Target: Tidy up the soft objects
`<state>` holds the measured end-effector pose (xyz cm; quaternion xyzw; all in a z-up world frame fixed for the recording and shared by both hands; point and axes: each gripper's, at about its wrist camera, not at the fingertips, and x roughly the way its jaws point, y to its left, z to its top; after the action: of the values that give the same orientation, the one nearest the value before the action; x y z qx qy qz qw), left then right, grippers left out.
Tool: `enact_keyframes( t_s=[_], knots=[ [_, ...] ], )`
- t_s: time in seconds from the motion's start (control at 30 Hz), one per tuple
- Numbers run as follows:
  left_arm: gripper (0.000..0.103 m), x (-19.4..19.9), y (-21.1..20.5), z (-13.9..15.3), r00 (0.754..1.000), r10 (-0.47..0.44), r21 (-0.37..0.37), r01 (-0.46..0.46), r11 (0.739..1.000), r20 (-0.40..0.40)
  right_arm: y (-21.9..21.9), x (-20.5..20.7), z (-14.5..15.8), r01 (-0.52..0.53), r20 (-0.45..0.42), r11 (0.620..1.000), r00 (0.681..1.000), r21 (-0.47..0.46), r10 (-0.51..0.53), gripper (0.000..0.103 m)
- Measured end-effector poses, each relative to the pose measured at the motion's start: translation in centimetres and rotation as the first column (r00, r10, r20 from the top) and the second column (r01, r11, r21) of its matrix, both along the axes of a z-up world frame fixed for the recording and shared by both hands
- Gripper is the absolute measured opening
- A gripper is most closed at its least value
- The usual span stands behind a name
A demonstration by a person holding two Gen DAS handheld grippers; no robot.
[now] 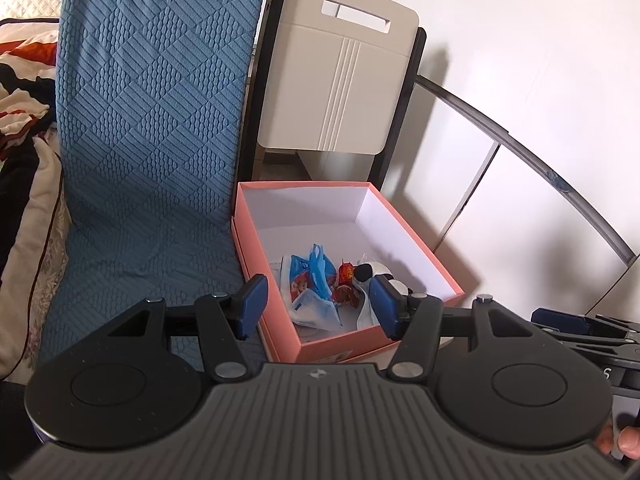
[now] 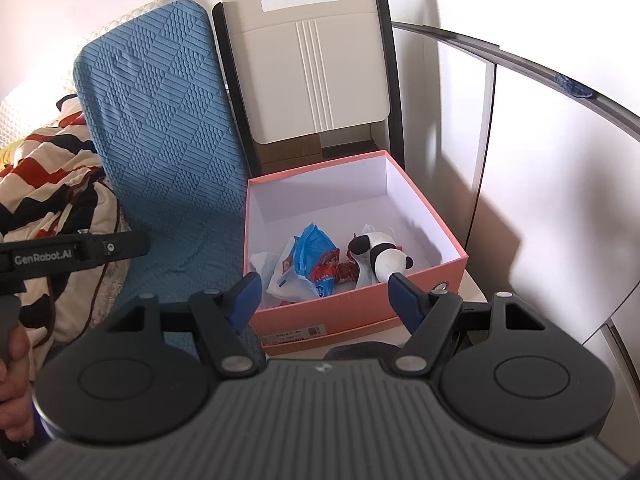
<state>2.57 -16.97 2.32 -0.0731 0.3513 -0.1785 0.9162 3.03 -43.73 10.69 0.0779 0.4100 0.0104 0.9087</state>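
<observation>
- Sitting open-topped on a white surface: pink box (image 2: 360, 312), white inside, just right of a blue textured cushion (image 2: 160, 132) w/ its left wall touching or nearly touching it.
- Soft items bunched at the box's near end: panda plush (image 2: 380, 254) on the right, blue plastic bag (image 2: 316, 246) mid-left, white printed bag (image 2: 290, 280) in front of that, small red-brown wrapped item (image 2: 347, 271) btwn bags and panda. Far half of the box floor bare.
- Left gripper (image 1: 316, 304): jaws released, parted, nothing btwn the blue pads; hovers over the box's near left corner, apart from contents.
- Right gripper (image 2: 325, 296): jaws released too, wide gap, empty; hangs in front of the box's near wall, not touching it.
- Left-wrist view: panda partly hidden behind the right pad (image 1: 386, 304); right gripper's tips show at the far right edge.
- Behind the box: beige folding chair (image 2: 308, 60) w/ black frame, leaning upright by the wall.
- Left of the cushion: patterned blanket (image 2: 44, 176), red/black/cream.
- Person's hand (image 2: 12, 376) grips the left handle, seen at the right-wrist view's left edge.
</observation>
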Motion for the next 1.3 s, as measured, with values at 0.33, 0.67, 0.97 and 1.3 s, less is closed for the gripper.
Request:
enact_keyframes(
  t_s=[0.33, 0.67, 0.97, 1.3],
  knots=[
    [0.072, -0.6, 1.0, 0.3, 1.0, 0.031, -0.007, -0.031, 0.999, 0.001, 0.7, -0.3, 0.4, -0.012, 0.015, 1.0, 1.0, -0.009, 0.013, 0.072],
    [0.103, -0.6, 1.7, 0.7, 0.999, 0.05, 0.0, -0.05, 0.999, 0.01, 0.8, -0.2, 0.4, -0.003, 0.033, 1.0, 0.999, -0.025, 0.004, 0.103],
    [0.103, -1.2, 1.6, 0.6, 0.998, 0.055, 0.006, -0.055, 0.998, -0.005, 0.8, -0.6, 0.3, 0.006, 0.023, 1.0, 1.0, -0.027, -0.005, 0.103],
    [0.103, -1.6, 1.5, 0.8, 0.997, 0.072, 0.032, -0.072, 0.997, -0.009, 0.7, -1.0, 0.4, 0.011, 0.028, 0.999, 1.0, -0.035, -0.01, 0.103]
  ],
)
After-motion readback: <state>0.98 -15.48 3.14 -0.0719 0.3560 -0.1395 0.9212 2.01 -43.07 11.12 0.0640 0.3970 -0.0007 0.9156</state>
